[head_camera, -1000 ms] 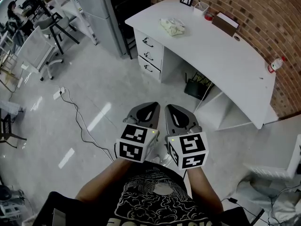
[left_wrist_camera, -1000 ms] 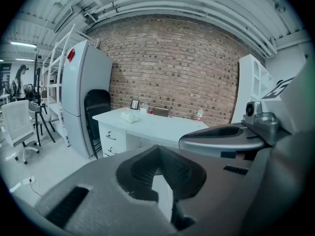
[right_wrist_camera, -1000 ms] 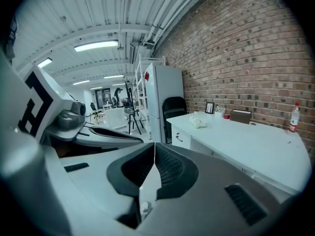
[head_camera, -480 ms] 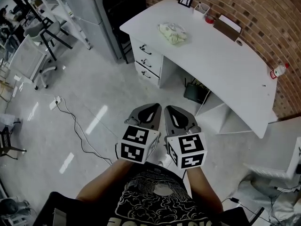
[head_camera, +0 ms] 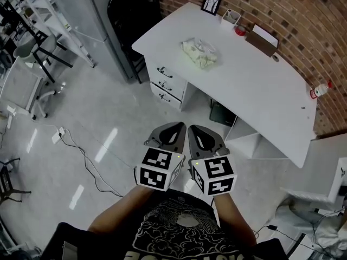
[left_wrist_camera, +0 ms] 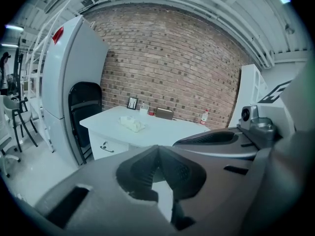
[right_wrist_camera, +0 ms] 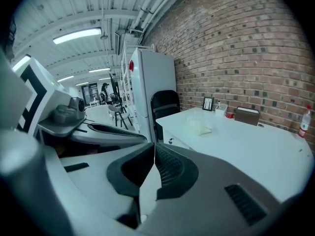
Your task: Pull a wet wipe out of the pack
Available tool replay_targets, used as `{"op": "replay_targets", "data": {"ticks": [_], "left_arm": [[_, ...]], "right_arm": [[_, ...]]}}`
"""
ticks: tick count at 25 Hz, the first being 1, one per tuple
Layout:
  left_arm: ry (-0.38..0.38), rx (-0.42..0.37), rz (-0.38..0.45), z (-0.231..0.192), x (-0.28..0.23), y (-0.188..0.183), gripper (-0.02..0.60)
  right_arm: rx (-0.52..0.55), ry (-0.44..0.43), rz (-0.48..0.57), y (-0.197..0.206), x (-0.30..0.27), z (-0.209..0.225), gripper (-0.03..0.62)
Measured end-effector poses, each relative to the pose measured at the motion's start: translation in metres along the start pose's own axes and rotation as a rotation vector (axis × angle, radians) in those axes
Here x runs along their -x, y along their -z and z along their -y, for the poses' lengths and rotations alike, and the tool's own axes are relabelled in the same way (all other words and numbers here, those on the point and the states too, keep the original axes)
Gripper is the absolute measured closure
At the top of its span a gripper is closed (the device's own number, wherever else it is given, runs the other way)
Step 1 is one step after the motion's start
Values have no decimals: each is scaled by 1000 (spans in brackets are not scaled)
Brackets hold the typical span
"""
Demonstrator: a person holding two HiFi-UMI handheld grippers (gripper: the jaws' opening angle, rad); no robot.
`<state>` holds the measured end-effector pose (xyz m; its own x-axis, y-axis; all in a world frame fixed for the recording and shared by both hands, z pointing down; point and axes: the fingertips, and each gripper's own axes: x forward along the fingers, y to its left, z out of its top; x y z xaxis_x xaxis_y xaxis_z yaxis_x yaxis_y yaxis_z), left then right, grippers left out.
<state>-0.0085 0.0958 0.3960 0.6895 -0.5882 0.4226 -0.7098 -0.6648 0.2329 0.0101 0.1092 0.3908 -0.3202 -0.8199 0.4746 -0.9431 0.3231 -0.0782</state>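
Nothing done yet: left claw and right claw, both pressed together and empty, hang well apart from the wipe pack on the desk

Bright overhead tube lighting; tool views warped, dark-cornered.

Both grippers are held in the air close in front of the person's chest, side by side and level, with a narrow gap between them and their jaws pointing forward, away from the body.

The left gripper has its jaws closed tip to tip, with nothing between them. The right gripper is in the same condition, jaws together and empty.

The left marker cube and right marker cube face upward. The bare left forearm and right forearm angle inward and converge at the grippers.
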Motion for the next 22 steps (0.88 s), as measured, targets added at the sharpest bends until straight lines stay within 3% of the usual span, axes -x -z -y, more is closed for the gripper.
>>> {"op": "replay_targets", "data": {"ticks": [9, 22], "left_arm": [[41, -5, 21, -53, -10, -28, 569], [60, -23, 51, -81, -16, -44, 569]], "right_arm": [[5, 50, 11, -34, -46, -7, 576], [14, 81, 48, -54, -73, -8, 576]]}}
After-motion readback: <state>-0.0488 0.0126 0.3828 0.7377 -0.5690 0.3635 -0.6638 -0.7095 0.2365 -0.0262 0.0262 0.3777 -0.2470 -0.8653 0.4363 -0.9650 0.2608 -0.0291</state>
